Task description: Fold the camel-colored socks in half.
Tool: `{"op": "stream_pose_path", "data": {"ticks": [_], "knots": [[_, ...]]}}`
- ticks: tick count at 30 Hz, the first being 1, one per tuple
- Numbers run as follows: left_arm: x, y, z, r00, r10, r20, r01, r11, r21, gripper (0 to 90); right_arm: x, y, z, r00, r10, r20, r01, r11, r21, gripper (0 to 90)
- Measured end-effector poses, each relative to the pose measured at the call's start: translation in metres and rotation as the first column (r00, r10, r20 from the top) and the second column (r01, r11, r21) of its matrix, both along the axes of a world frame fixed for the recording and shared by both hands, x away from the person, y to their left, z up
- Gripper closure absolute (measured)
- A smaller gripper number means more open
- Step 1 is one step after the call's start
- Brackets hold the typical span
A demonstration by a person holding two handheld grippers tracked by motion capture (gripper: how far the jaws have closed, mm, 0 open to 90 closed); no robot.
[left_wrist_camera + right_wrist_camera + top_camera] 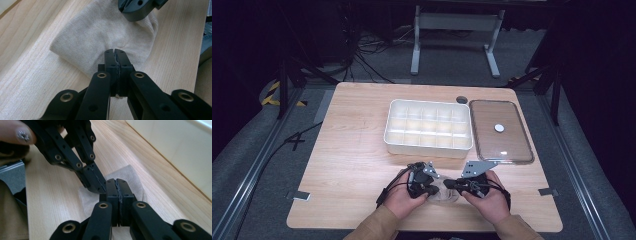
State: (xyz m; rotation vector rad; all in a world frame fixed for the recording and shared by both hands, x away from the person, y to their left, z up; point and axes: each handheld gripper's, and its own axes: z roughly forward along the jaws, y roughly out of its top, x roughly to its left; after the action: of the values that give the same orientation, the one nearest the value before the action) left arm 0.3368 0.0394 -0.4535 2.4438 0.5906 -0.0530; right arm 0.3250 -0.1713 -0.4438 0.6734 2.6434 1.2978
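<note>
A beige knit cloth [100,32] lies bunched on the wooden table [352,160], near its front edge and between the two hands [444,194]. My left gripper [115,51] is shut, and its tips rest on the cloth's near side, where a small crease shows. My right gripper [116,181] is also shut, its tips over the cloth [130,173] from the other side. In the right gripper view the left gripper's [96,187] tips sit right beside my right jaws. From above, the left gripper [432,190] and right gripper [447,185] point at each other.
A white divided box [428,127] stands behind the hands at mid-table. To its right lies a clear tray or lid [501,131] with a white knob. A person's hands and tan sleeves come in from the front edge.
</note>
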Motion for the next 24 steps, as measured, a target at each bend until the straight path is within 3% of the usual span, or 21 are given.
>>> {"op": "stream_pose_path", "data": {"ticks": [10,17,24], "knots": [[0.001,0.000,0.001,1.0000,-0.002,-0.010,0.002,1.0000,-0.003,89.8,-0.005,-0.011,-0.005,0.9997,-0.002,0.026,0.004,0.997,-0.079,81.4],[0.001,0.000,0.001,0.9999,-0.003,-0.011,0.003,1.0000,-0.006,89.6,-0.007,-0.013,-0.010,0.9987,0.028,0.042,-0.023,0.994,-0.110,73.5],[0.002,0.000,0.000,0.9998,-0.013,-0.013,0.013,0.9998,0.017,89.6,-0.010,-0.014,-0.016,0.9971,0.065,0.040,-0.058,0.987,-0.149,64.8]]}}
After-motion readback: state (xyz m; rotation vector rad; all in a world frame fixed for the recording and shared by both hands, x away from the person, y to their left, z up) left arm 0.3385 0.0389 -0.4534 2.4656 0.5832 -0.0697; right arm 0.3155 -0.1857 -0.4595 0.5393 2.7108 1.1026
